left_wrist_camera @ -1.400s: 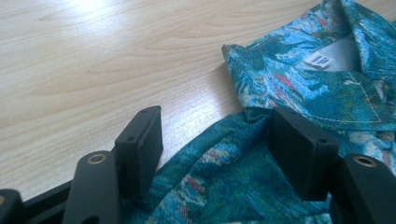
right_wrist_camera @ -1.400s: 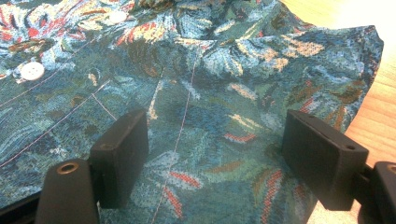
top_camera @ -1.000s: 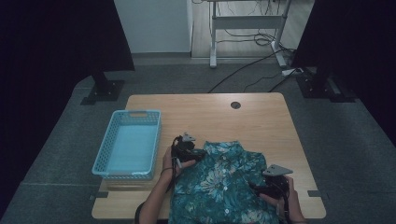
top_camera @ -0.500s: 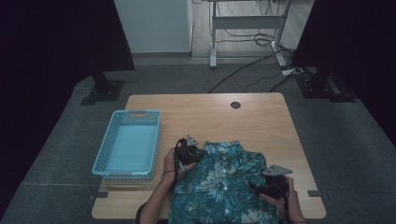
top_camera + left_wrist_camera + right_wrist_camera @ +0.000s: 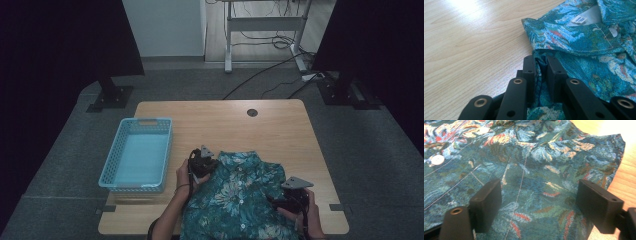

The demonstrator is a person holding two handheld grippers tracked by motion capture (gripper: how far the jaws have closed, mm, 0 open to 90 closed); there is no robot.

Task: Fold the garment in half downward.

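Light wooden surface (image 5: 280, 130) fills the middle of the high view; on its lower centre lies the teal floral-print short-sleeved button shirt (image 5: 240, 200), spread front-up, collar toward the upper part of the frame and hem running off the bottom edge, so its long axis goes top to bottom in that view. Pale blue perforated plastic basket (image 5: 137, 160) sits left of the shirt, apart from it, nothing in it as far as shows. Left tool (image 5: 202, 162) is at the shirt's upper-left corner, by the collar and shoulder; right tool (image 5: 292, 192) is at the shirt's right edge, lower in the frame, by the sleeve. In the left gripper view the left tool (image 5: 540, 65) has just been closing, and a ridge of the shoulder fabric stands pinched between the two jaws, just below the collar with its white label (image 5: 579, 19). In the right gripper view the right tool (image 5: 541, 202) is spread wide, jaws either side of flat sleeve cloth, pads not pressing it; cloth edge and bare wood show at upper right. Key relation: shirt body lies right of and below the left tool in the high view, basket on its other side; left hand has the only grip, so any lift or fold likely pivots from that shoulder until the right tool bites.
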